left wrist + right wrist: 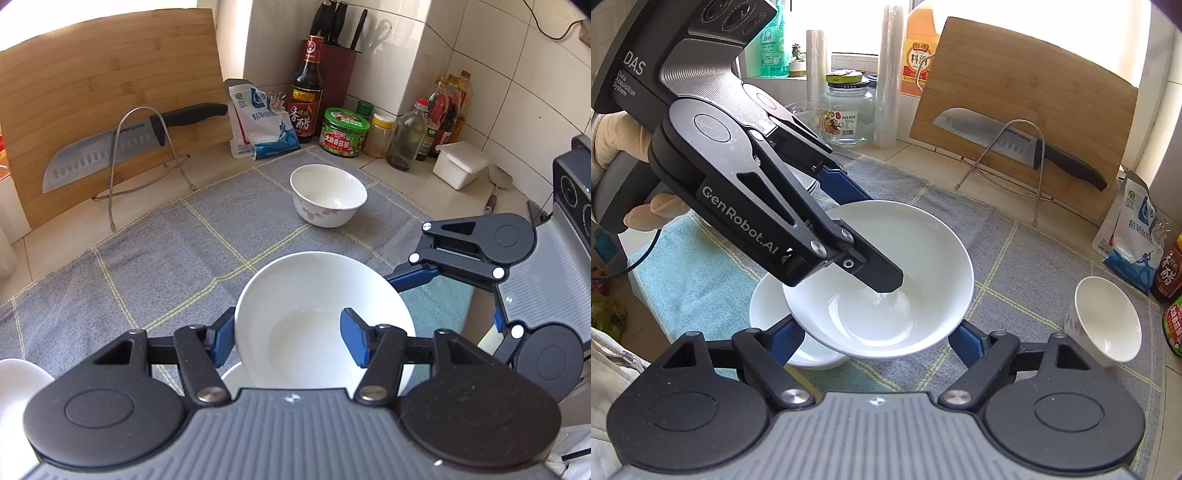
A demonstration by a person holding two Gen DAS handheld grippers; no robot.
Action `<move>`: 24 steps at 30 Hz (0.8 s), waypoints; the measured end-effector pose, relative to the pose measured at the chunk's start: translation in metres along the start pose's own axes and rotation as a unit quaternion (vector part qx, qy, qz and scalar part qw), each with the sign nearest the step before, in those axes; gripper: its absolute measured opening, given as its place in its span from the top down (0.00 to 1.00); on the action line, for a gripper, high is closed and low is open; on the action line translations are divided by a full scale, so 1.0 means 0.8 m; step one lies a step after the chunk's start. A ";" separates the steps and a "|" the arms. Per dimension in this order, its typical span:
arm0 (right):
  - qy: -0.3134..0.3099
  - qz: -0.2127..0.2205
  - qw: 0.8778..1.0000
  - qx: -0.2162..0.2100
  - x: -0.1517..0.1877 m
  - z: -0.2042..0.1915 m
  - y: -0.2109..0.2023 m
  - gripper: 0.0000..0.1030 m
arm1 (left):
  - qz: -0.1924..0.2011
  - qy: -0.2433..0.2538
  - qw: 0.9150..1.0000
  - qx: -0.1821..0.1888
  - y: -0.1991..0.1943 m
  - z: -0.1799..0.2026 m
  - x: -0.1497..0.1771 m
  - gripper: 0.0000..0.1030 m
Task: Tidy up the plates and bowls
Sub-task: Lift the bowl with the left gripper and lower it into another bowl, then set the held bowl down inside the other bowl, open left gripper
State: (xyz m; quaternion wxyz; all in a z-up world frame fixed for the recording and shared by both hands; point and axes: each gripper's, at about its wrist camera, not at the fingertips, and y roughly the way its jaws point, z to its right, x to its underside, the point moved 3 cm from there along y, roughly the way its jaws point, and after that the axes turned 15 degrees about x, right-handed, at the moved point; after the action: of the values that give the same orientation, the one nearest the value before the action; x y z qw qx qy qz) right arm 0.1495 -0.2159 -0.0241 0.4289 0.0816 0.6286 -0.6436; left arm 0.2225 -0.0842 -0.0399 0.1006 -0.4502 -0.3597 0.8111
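Observation:
A white deep plate [295, 291] hangs tilted above the grey checked cloth [147, 266]. My left gripper [288, 326] is shut on its wall, one blue pad outside the rim and one inside. In the right wrist view, my right gripper [877, 332] clasps the same plate [923, 251] from below. Its blue fingers [967, 339] sit on either side of the underside, tips hidden. A second white dish [768, 314] lies on the cloth under the plate. A small flowered bowl [328, 195] stands upright farther back on the cloth.
A bamboo cutting board [92, 74] and a big knife [110, 151] lean in a wire rack at the back. Sauce bottles and jars [306, 96] line the tiled corner. A teal towel [687, 266] lies beside the cloth, and a gloved hand [617, 140] holds the left gripper.

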 end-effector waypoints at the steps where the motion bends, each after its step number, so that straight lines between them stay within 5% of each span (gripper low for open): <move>1: -0.001 -0.001 1.000 -0.002 -0.002 -0.004 0.002 0.15 | 0.000 -0.001 1.000 -0.001 -0.004 -0.002 0.004 0.44; 24: 0.005 -0.034 0.999 -0.023 -0.004 -0.048 0.026 0.15 | -0.011 -0.023 1.000 0.006 -0.019 -0.029 0.046 0.44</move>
State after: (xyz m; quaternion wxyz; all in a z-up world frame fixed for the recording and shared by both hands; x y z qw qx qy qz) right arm 0.1481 -0.1771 -0.0447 0.4052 0.0529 0.6479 -0.6428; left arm 0.2174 -0.0438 -0.0615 0.1044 -0.4265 -0.3618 0.8224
